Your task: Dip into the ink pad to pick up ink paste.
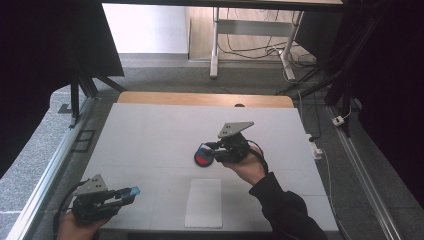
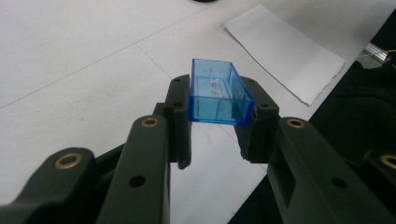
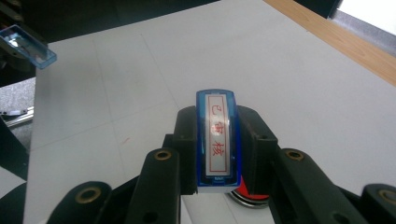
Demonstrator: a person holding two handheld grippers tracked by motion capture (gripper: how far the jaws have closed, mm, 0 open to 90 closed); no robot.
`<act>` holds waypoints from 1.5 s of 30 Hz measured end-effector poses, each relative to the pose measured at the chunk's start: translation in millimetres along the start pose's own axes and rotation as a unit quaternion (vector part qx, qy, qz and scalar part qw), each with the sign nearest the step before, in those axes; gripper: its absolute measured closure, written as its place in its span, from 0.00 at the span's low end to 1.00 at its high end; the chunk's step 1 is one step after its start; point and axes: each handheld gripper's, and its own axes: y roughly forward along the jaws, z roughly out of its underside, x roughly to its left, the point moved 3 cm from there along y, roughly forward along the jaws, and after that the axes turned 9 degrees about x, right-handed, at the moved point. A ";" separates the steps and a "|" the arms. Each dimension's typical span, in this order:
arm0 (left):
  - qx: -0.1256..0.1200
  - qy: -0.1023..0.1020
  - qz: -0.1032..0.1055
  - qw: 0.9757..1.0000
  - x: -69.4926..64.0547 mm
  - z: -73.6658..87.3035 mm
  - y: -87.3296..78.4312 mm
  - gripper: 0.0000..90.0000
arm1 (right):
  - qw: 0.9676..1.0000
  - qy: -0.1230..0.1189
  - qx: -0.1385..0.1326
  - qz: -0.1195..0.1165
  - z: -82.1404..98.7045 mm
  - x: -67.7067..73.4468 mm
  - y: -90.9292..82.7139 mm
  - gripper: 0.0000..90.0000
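While the right gripper [image 3: 219, 154] clamps a blue stamp [image 3: 217, 140] lettered in red Chinese characters, the left gripper [image 2: 219, 126] at seven o'clock on the white table [image 1: 150, 135] pinches its clear blue cap [image 2: 217, 95].

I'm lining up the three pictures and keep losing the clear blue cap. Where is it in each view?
High view: the blue cap is at lower left, between the left gripper's jaws.
Left gripper view: centre, clamped between the two black jaws.
Right gripper view: top left corner, far off.
Shared landmark: the white sheet of paper lies on the table beside it in the high and left gripper views.
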 end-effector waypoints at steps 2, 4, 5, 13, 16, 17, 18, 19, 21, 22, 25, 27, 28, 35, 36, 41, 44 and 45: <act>0.000 0.000 0.000 1.000 0.0 0.0 0.1 0.76 | 1.000 0.002 0.003 0.002 -1.3 -4.4 5.4 0.79; 0.000 0.000 0.001 1.000 0.0 0.0 0.1 0.76 | 1.000 0.004 0.007 0.003 -2.0 -7.0 8.8 0.79; 0.000 0.000 0.001 1.000 0.0 0.0 0.1 0.76 | 1.000 0.004 0.007 0.003 -2.0 -7.0 8.8 0.79; 0.001 0.002 0.001 1.000 -0.3 0.0 0.2 0.76 | 1.000 0.005 0.023 0.014 -3.3 -17.9 22.3 0.79; 0.002 0.004 0.000 1.000 -0.5 -0.1 0.5 0.76 | 0.999 0.008 0.032 0.018 -2.2 -23.2 27.9 0.79; 0.002 0.005 0.000 1.000 -0.7 -0.2 0.5 0.76 | 0.999 0.009 0.036 0.020 -1.8 -24.7 29.9 0.79; 0.003 0.005 0.000 1.000 -0.8 -0.2 0.6 0.76 | 0.999 0.009 0.044 0.022 -0.9 -27.4 34.2 0.79; 0.004 0.006 -0.001 1.000 -0.8 -0.2 0.6 0.76 | 0.999 0.008 0.048 0.024 -0.3 -28.5 36.4 0.79; 0.004 0.006 0.000 1.000 -0.7 -0.2 0.7 0.76 | 0.998 0.010 0.053 0.023 0.8 -30.5 41.0 0.79; 0.003 0.006 0.000 1.000 -0.7 -0.2 0.7 0.76 | 0.998 0.009 0.058 0.024 1.4 -31.5 42.9 0.79; 0.004 0.007 0.000 1.000 -0.7 -0.2 0.6 0.76 | 0.998 0.010 0.064 0.026 2.4 -32.9 46.8 0.79; 0.005 0.008 -0.001 1.000 -1.0 -0.3 0.8 0.76 | 0.997 0.013 0.069 0.027 3.4 -33.8 49.6 0.79; 0.005 0.008 -0.001 1.000 -1.1 -0.3 0.8 0.76 | 0.997 0.011 0.071 0.028 4.1 -34.7 51.3 0.79; 0.006 0.010 -0.002 1.000 -1.5 -0.4 1.1 0.76 | 0.996 0.014 0.084 0.031 9.0 -37.8 58.5 0.79; 0.006 0.010 -0.003 1.000 -1.5 -0.4 1.1 0.76 | 0.996 0.015 0.086 0.031 10.0 -38.0 59.9 0.79; 0.005 0.010 0.000 1.000 -1.3 -0.3 0.9 0.76 | 0.995 0.011 0.095 0.034 13.1 -37.7 65.6 0.79; 0.005 0.010 0.001 1.000 -1.1 -0.2 0.8 0.76 | 0.995 0.010 0.097 0.037 13.5 -37.3 67.0 0.79; 0.005 0.010 0.001 1.000 -1.1 -0.2 0.7 0.76 | 0.994 0.009 0.098 0.038 13.8 -37.4 67.8 0.79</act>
